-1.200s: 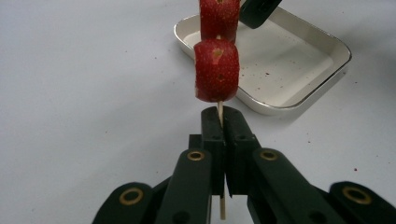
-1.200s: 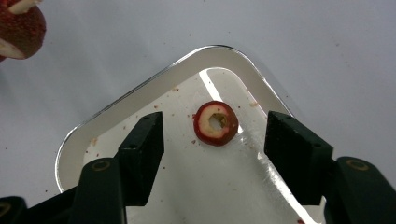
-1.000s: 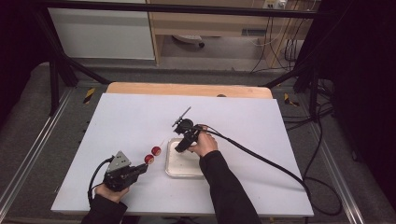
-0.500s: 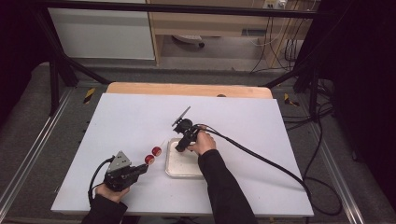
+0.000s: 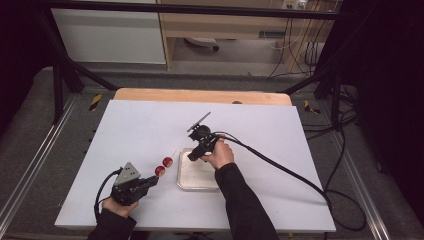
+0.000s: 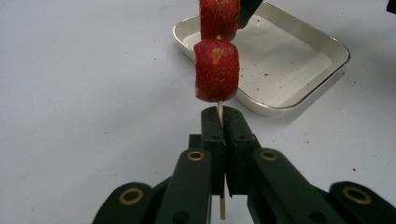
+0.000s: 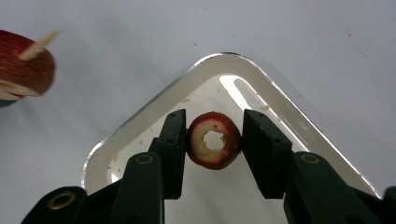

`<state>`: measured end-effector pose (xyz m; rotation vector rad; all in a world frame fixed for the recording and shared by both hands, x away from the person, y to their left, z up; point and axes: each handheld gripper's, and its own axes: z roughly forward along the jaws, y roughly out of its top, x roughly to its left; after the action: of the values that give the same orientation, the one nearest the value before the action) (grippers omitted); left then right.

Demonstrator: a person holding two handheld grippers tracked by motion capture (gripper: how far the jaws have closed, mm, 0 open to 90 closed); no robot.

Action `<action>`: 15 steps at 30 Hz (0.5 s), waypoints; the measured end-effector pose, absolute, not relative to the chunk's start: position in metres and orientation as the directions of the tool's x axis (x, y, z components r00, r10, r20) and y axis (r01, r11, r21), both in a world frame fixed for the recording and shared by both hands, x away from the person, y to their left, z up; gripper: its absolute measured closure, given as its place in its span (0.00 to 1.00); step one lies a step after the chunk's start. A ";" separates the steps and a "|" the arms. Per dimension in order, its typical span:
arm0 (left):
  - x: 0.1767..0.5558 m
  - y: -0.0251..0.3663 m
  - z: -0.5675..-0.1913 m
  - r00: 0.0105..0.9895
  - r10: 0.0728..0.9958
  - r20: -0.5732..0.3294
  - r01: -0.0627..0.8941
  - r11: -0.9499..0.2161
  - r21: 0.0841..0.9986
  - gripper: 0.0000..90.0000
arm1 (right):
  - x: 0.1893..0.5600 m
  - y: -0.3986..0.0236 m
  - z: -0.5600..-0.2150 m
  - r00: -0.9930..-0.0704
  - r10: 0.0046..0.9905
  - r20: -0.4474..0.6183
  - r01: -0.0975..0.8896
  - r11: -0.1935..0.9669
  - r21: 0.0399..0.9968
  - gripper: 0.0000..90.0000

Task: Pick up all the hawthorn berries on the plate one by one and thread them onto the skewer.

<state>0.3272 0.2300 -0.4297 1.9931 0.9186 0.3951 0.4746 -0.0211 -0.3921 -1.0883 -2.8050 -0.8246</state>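
Note:
My left gripper [image 6: 224,126] is shut on a thin wooden skewer [image 6: 220,114] that carries two red strawberry pieces [image 6: 216,70]. In the high view the left gripper [image 5: 152,179] sits at the front left, and the skewer's pieces [image 5: 164,166] point toward a shallow metal tray [image 5: 182,185]. My right gripper [image 5: 192,156] reaches down into the tray's far left corner. Its jaws have just been closing. In the right gripper view its pads [image 7: 175,140] press on both sides of a cored strawberry ring [image 7: 214,142] over the tray [image 7: 154,109]. The skewer tip [image 7: 39,44] pokes out of a piece at the upper left.
A white sheet [image 5: 140,125] covers the table, with bare wood [image 5: 200,96] along the far edge. The right gripper's thick black cable [image 5: 280,167] runs off to the right front. Red crumbs speckle the tray floor [image 6: 280,60].
The right gripper has settled slightly lower into the tray corner. The left hand and its skewer have stayed where they were.

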 end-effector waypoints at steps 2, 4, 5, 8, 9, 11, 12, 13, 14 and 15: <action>0.327 0.230 -0.430 0.675 0.734 -0.069 0.452 -0.339 0.825 0.98 | 0.469 -0.027 -0.389 -0.741 0.632 0.227 0.646 0.580 0.496 0.68; 0.327 0.229 -0.429 0.674 0.736 -0.067 0.452 -0.338 0.826 0.98 | 0.464 -0.034 -0.387 -0.728 0.635 0.258 0.656 0.536 0.532 0.68; 0.327 0.229 -0.429 0.673 0.736 -0.069 0.452 -0.336 0.826 0.98 | 0.460 -0.037 -0.386 -0.715 0.640 0.280 0.666 0.503 0.551 0.68; 0.326 0.228 -0.429 0.670 0.739 -0.073 0.451 -0.327 0.830 0.98 | 0.451 -0.050 -0.386 -0.692 0.636 0.342 0.678 0.410 0.610 0.68; 0.326 0.228 -0.429 0.668 0.740 -0.074 0.452 -0.324 0.831 0.98 | 0.448 -0.054 -0.387 -0.689 0.632 0.355 0.676 0.382 0.631 0.68; 0.325 0.227 -0.429 0.668 0.740 -0.079 0.453 -0.320 0.832 0.98 | 0.442 -0.061 -0.389 -0.673 0.630 0.388 0.677 0.313 0.666 0.68; 0.324 0.226 -0.429 0.667 0.741 -0.079 0.453 -0.319 0.832 0.98 | 0.439 -0.064 -0.390 -0.665 0.630 0.401 0.678 0.285 0.677 0.68; 0.324 0.226 -0.429 0.667 0.741 -0.079 0.453 -0.319 0.833 0.98 | 0.437 -0.066 -0.392 -0.659 0.632 0.408 0.675 0.257 0.692 0.68; 0.324 0.225 -0.429 0.667 0.741 -0.082 0.453 -0.315 0.834 0.98 | 0.435 -0.068 -0.394 -0.653 0.629 0.421 0.672 0.226 0.705 0.68; 0.323 0.224 -0.429 0.667 0.741 -0.082 0.452 -0.314 0.835 0.98 | 0.432 -0.070 -0.396 -0.648 0.623 0.438 0.671 0.193 0.716 0.68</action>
<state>0.3231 0.2243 -0.4286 1.9649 0.9282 0.3975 0.4320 -0.0698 -0.3956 -1.2954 -2.3878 -1.4761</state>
